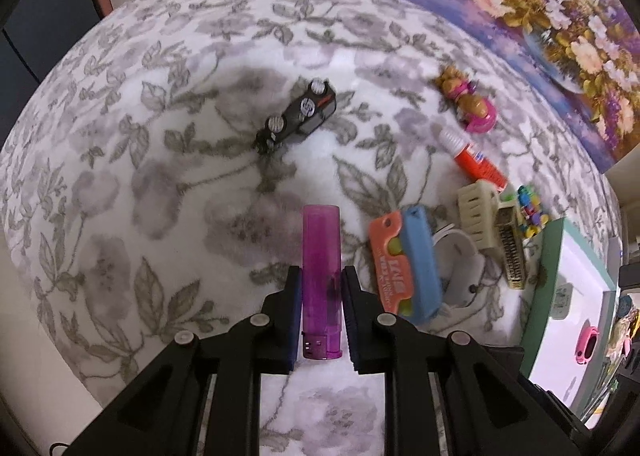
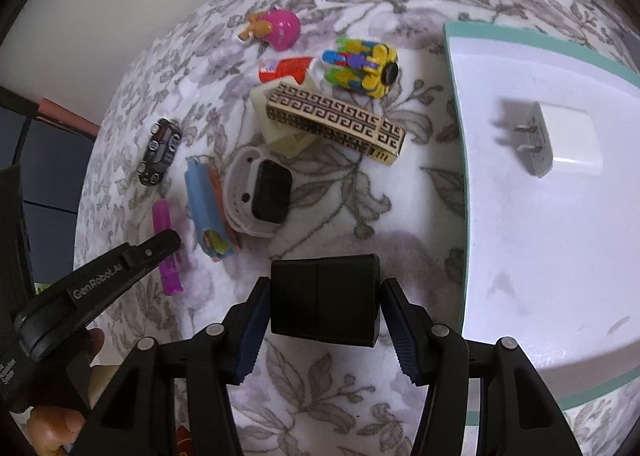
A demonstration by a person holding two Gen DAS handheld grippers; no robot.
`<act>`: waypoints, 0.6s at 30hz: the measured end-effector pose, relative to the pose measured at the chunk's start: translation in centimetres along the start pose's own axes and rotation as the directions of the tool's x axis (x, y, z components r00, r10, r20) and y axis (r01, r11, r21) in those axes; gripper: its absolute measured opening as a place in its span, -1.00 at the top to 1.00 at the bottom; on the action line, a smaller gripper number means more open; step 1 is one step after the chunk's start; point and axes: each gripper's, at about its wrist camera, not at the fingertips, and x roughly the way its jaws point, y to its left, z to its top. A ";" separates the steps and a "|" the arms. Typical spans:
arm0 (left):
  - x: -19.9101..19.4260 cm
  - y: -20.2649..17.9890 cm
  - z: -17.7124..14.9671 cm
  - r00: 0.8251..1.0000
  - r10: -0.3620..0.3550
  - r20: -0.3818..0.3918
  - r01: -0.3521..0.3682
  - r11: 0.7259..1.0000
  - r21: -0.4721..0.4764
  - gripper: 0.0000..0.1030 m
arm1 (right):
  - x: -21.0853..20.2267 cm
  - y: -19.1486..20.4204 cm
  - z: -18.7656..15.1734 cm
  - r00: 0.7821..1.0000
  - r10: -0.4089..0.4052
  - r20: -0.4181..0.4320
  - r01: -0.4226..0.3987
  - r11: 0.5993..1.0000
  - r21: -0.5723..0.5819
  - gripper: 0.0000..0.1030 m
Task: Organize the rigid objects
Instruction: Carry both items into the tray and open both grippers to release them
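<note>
A purple lighter (image 1: 321,280) lies on the floral cloth between the jaws of my left gripper (image 1: 321,288); the pads stand just beside it with a small gap. It also shows in the right wrist view (image 2: 167,244), with the left gripper's finger (image 2: 132,256) over it. My right gripper (image 2: 324,308) is open around a black box (image 2: 324,298), with gaps on both sides. A white tray with a green rim (image 2: 520,256) lies to the right and holds a white charger plug (image 2: 560,139).
On the cloth lie a black toy car (image 1: 298,115), a pink doll toy (image 1: 470,103), a glue tube (image 1: 476,157), a blue and orange case (image 1: 404,264), a white smartwatch (image 2: 260,191), a gold patterned box (image 2: 336,119) and a colourful toy (image 2: 362,67). A flower painting (image 1: 540,23) leans at the back.
</note>
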 end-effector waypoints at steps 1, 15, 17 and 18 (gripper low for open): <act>-0.4 0.0 0.1 1.000 0.000 0.010 0.000 1.000 0.003 0.61 | -0.2 0.2 0.1 1.000 0.004 0.007 -0.004 1.000 -0.002 -0.13; -7.6 -4.4 -0.5 0.983 -0.064 0.172 0.039 0.988 0.148 0.61 | -6.9 -1.3 1.2 0.978 -0.061 0.201 0.055 0.998 0.035 -0.13; -7.8 -6.1 -0.9 0.983 -0.078 0.168 0.046 0.981 0.188 0.61 | -7.3 -2.3 1.5 0.974 -0.086 0.212 0.075 0.996 0.058 -0.13; -7.9 -6.8 -1.1 0.983 -0.085 0.162 0.051 0.978 0.204 0.61 | -7.5 -3.1 1.6 0.971 -0.102 0.216 0.087 0.993 0.075 -0.13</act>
